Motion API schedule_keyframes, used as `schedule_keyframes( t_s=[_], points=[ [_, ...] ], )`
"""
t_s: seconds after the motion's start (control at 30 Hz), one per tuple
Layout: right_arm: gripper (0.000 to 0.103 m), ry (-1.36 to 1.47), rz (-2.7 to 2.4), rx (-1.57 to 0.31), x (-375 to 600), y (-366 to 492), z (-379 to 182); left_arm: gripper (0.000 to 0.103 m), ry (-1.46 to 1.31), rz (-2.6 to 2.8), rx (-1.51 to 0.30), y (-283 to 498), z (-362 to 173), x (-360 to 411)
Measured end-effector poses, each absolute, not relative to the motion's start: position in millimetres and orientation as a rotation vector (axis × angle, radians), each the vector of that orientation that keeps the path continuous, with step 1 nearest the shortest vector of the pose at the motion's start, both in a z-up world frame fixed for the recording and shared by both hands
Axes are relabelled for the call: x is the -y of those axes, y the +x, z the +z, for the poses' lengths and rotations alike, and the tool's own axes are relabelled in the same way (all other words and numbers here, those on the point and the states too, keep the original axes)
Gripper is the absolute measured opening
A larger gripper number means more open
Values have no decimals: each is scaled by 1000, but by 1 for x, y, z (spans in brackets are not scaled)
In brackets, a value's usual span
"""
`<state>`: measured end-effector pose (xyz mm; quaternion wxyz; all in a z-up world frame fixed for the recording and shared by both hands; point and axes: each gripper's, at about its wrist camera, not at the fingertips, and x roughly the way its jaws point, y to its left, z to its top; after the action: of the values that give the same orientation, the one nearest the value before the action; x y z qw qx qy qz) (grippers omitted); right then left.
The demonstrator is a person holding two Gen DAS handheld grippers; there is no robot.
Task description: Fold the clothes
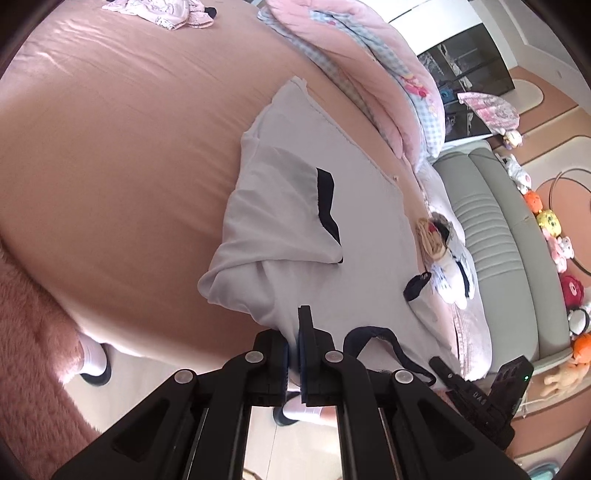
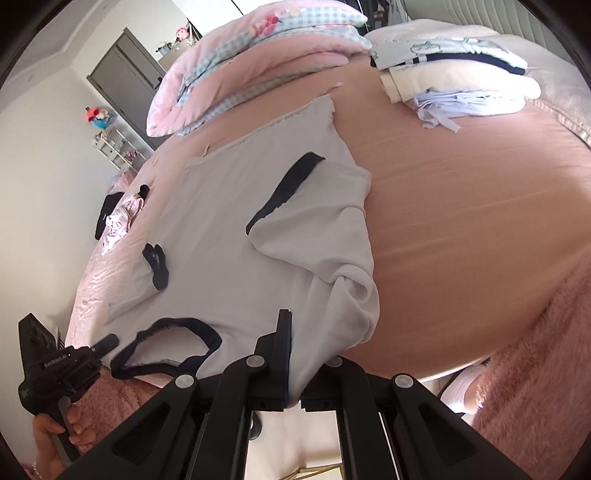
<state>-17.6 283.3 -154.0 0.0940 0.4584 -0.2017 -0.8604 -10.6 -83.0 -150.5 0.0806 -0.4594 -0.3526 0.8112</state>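
Both grippers are clamped on the same white T-shirt (image 1: 291,221), at its near end by the foot of the bed.

Left gripper (image 1: 293,332): jaws closed on the shirt's shoulder fabric, cloth pinched between the blue pads. From this camera the shirt spreads away toward 12–1 o'clock over the tan bedsheet (image 1: 110,166). One sleeve is folded in over the body, its navy cuff band (image 1: 327,205) at about 12 o'clock from the fingertips. The navy-trimmed neckline (image 1: 384,343) sits just right of the gripper, at 3 o'clock. The other cuff (image 1: 417,286) lies at 2 o'clock.

Right gripper (image 2: 295,332): also gripping the shirt (image 2: 236,221), fabric draped over and between the jaws (right finger mostly hidden under cloth). The shirt body runs out to 11–12 o'clock. Neckline (image 2: 166,347) at 9 o'clock, just beside the gripper. Folded-in sleeve with navy band (image 2: 284,188) at 12 o'clock.

The left gripper shows in the right view at 8 o'clock (image 2: 107,341), held by a hand (image 2: 55,435); in the left view the right gripper's tip (image 1: 437,363) is at 4 o'clock near the neckline.

Elsewhere on the bed: pink quilt (image 2: 258,70) beyond the shirt's far hem, stack of folded clothes (image 2: 454,85) at 1 o'clock in the right view, loose garments (image 1: 162,11) at 11 o'clock in the left view.
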Motion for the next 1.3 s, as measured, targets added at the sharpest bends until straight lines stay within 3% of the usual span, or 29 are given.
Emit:
schedule_keyframes(
  t_s=[0.2, 0.43, 0.6, 0.7, 0.73, 0.8, 0.83, 0.87, 0.9, 0.93, 0.97, 1.13, 1.23, 1.3],
  points=[
    [2, 1290, -2559, 538, -275, -15, -128, 3, -1326, 2357, 974, -25, -131, 73],
    [2, 1242, -2552, 532, -271, -103, -107, 3, -1248, 2405, 901, -108, -107, 77],
    [3, 1313, -2575, 580, -274, -177, -115, 3, -1272, 2392, 983, -174, -123, 85],
    [17, 1391, -2584, 610, -279, -218, -131, 4, -1267, 2296, 1084, -214, -133, 94],
    [27, 1424, -2587, 622, -282, -231, -136, 5, -1292, 2273, 1088, -226, -135, 95],
    [36, 1461, -2553, 705, -289, -249, -139, 11, -1339, 2272, 1063, -241, -136, 98],
    [42, 1457, -2517, 766, -294, -253, -137, 21, -1340, 2291, 1040, -240, -134, 100],
    [53, 1442, -2481, 821, -300, -254, -134, 38, -1341, 2309, 1018, -239, -131, 101],
    [57, 1419, -2464, 857, -305, -252, -131, 48, -1342, 2328, 995, -238, -129, 103],
    [57, 1384, -2480, 862, -309, -246, -126, 66, -1332, 2358, 967, -233, -126, 105],
    [57, 1357, -2511, 839, -311, -238, -123, 75, -1314, 2408, 915, -224, -123, 106],
    [57, 1397, -2763, 427, -308, -191, -138, 75, -1270, 2651, 520, -180, -118, 103],
    [57, 1484, -2807, 318, -310, -171, -161, 75, -1345, 2607, 527, -165, -141, 106],
    [57, 1481, -2802, 367, -314, -166, -163, 75, -1371, 2566, 566, -156, -159, 108]
  ],
)
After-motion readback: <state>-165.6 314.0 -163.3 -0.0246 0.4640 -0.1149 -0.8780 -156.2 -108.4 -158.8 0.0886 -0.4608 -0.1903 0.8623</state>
